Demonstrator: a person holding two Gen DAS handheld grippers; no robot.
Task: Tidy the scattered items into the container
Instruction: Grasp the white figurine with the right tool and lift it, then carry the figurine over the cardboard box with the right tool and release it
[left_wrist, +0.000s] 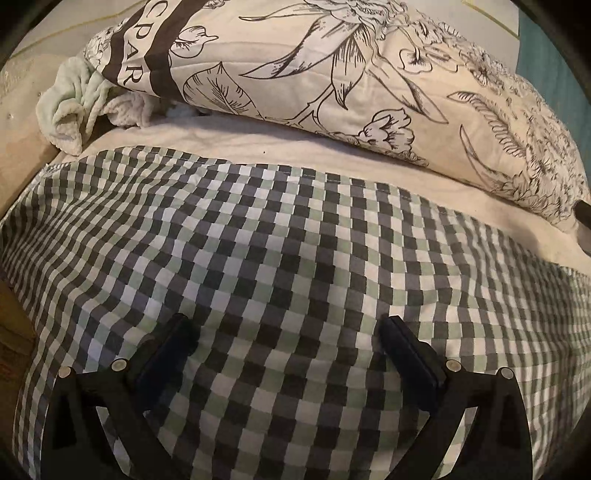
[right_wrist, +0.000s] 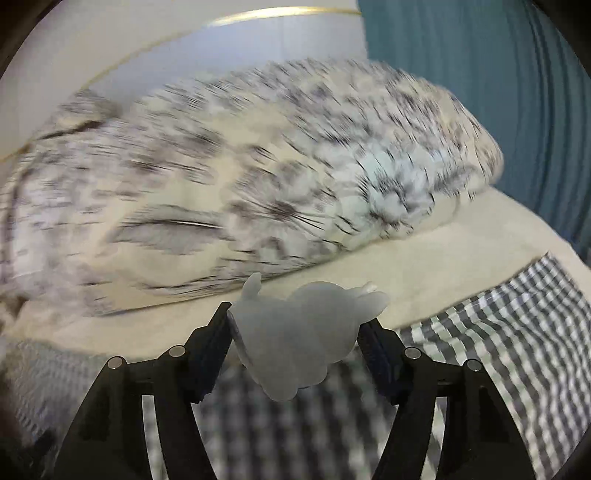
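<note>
My right gripper is shut on a pale grey soft rubber animal figure and holds it above the bed. The right wrist view is motion-blurred. My left gripper is open and empty, hovering just above the checked blanket. No container shows in either view.
A floral-printed pillow lies at the head of the bed; it also shows in the right wrist view. A crumpled pale green towel sits at the pillow's left end. A cream sheet lies under the pillow. A teal curtain hangs at the right.
</note>
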